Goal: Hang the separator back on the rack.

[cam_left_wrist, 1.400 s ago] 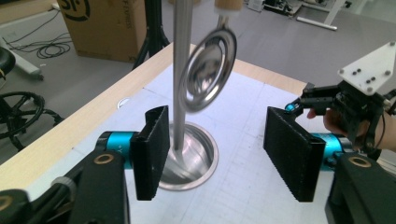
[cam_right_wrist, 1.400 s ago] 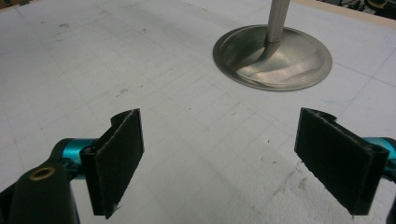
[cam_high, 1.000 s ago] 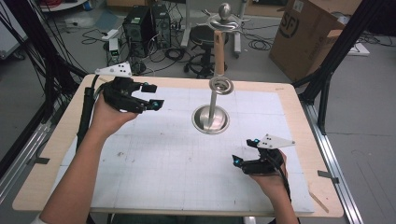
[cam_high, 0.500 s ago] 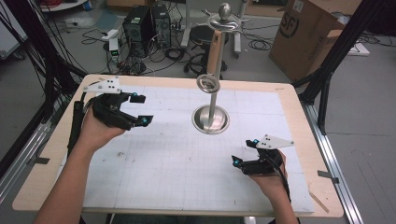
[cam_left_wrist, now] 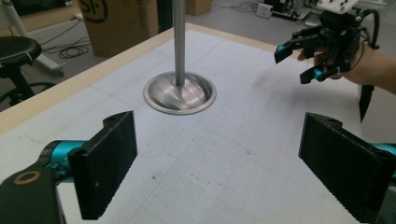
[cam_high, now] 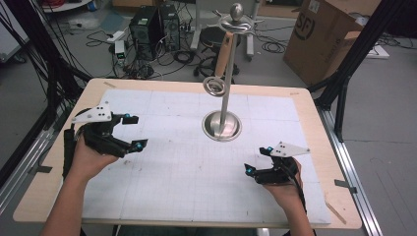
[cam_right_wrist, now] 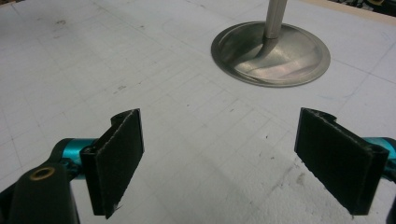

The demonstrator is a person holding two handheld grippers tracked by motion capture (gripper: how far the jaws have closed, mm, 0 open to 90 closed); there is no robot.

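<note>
left gripper (cam_high: pixel 132 132) gapes wide and empty, metal stand (cam_high: pixel 222 126) well apart to its right

One table (cam_high: pixel 59 196) carries one metal stand (cam_high: pixel 223 125) at the centre of the frame, with one ring (cam_high: pixel 215 86) partway up its pole and one ball (cam_high: pixel 236 10) on top. Two tongs are held over it, one at left (cam_high: pixel 134 132), one at lower right (cam_high: pixel 255 160). One cardboard box (cam_high: pixel 319 34) sits upper right, and one black stool (cam_high: pixel 216 37) at top centre.

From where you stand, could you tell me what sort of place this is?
Probably a lab or workshop: computer towers and loose cables on the floor, a cardboard box, and a framed table with a gridded mat.
</note>
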